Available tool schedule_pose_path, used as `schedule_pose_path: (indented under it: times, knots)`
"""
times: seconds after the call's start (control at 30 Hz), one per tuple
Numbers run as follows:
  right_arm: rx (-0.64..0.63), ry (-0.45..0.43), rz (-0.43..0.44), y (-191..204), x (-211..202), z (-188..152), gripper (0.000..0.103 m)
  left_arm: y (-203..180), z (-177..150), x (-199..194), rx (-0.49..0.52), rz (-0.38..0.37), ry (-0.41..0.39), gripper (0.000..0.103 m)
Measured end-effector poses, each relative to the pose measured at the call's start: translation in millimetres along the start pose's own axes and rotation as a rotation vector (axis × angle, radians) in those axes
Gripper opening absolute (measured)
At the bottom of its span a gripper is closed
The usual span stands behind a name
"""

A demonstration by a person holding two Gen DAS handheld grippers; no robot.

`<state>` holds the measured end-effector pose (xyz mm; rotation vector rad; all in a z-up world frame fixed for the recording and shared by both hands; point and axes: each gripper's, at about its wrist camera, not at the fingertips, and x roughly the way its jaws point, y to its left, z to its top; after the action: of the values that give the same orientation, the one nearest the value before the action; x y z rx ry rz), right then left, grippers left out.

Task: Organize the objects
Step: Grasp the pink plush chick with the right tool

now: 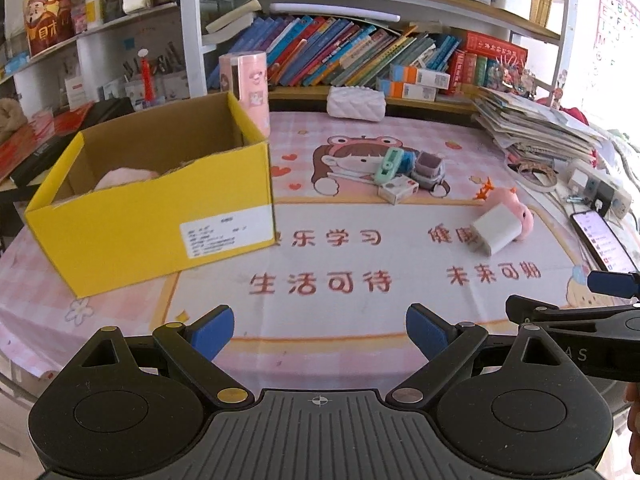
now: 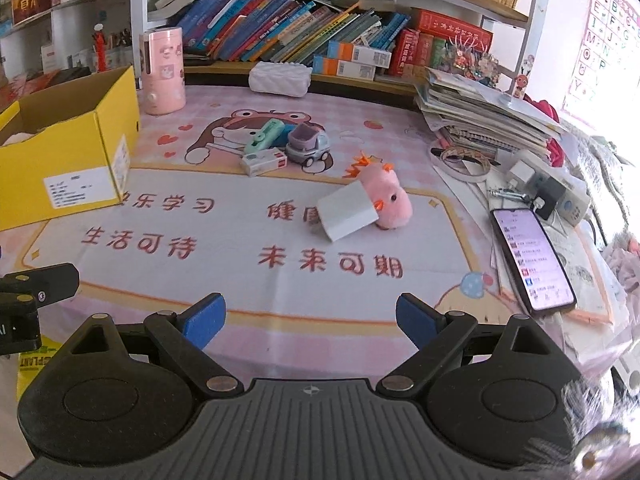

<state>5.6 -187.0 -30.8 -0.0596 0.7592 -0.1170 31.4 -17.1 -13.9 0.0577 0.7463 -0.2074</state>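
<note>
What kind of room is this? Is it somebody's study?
Probably a child's study desk at home: shelves packed with books behind, a cartoon desk mat with a drawn girl, and an alphabet poster on the wall.

Bright daylight, right-edge glare, fisheye warp

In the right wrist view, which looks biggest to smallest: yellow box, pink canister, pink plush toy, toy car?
1. yellow box, though it's cut off at the edge
2. pink canister
3. pink plush toy
4. toy car, farther back, so unsure against the plush

Open yellow box [image 1: 160, 216] at left, pink plush [image 2: 386, 200] touching tipped white charger [image 2: 347, 216] mid-mat
</note>
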Motion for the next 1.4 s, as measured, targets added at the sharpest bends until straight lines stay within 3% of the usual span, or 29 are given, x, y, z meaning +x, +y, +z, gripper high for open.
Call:
schedule_pose_path:
  times: [0.4,0.77,1.03,1.17,1.3,1.4]
  knots:
    - [-0.028,-0.004,0.018,-32,42,41,0.096,-26,35,35,-0.032,0.028,-0.015,0.095]
    - [-0.022,0.047,0.029,-63,80,57,0.1,-52,52,63,-0.035,0.054,0.021,0.095]
    - [0.05,-0.001,0.055,-88,95,73,0.1,-66,60,75,-0.035,0.062,0.037,0.095]
    - [0.083,-0.015,0.086,-100,105,83,0.097,-79,64,81,-0.011,0.042,0.041,0.095]
    - [0.115,0.014,0.129,-109,124,93,0.082,-93,67,88,0.03,-0.006,0.047,0.095]
    - [0.145,0.058,0.158,-116,141,100,0.078,-106,69,94,0.077,-0.039,0.057,0.095]
